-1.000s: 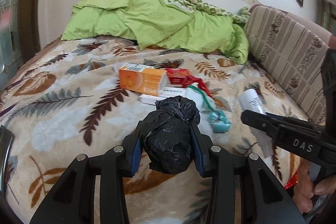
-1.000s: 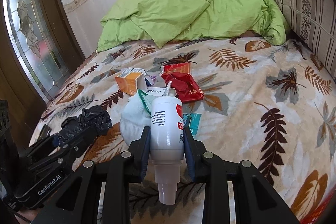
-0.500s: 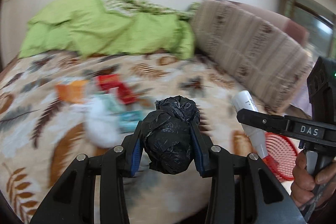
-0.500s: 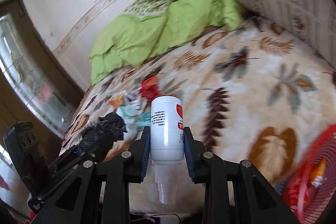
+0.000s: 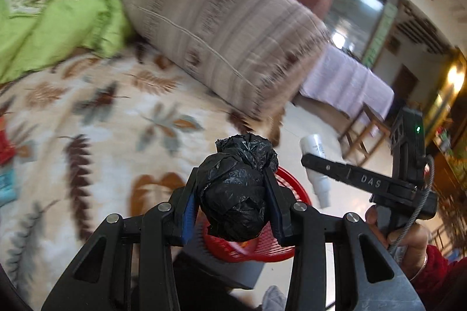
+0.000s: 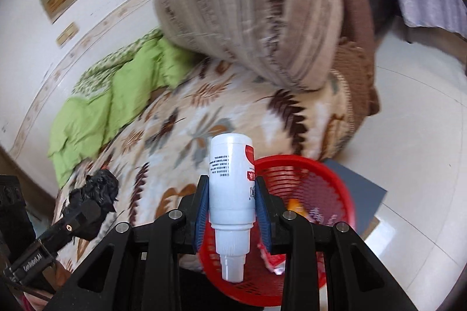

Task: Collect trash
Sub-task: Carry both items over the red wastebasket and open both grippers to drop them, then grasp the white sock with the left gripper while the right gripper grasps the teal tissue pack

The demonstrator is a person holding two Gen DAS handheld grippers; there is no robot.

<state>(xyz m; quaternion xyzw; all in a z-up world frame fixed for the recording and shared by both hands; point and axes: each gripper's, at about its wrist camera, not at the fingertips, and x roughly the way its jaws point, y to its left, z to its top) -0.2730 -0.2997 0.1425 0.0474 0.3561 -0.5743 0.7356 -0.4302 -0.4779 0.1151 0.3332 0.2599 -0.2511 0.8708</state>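
Two grippers, each clamped on trash: the left gripper (image 5: 233, 203) pinches a crumpled black bag (image 5: 238, 191); the right gripper (image 6: 232, 209) squeezes a white bottle (image 6: 230, 185), seemingly above the red basket (image 6: 329, 174) beside the bed (image 6: 175, 130).

- Bed (image 5: 96, 118) and striped cushion (image 5: 233, 33): smeared by motion blur.
- Red basket (image 6: 315, 179): contents indistinct, near rim hidden behind white bottle (image 6: 230, 179).
- Bottle label: unreadable.
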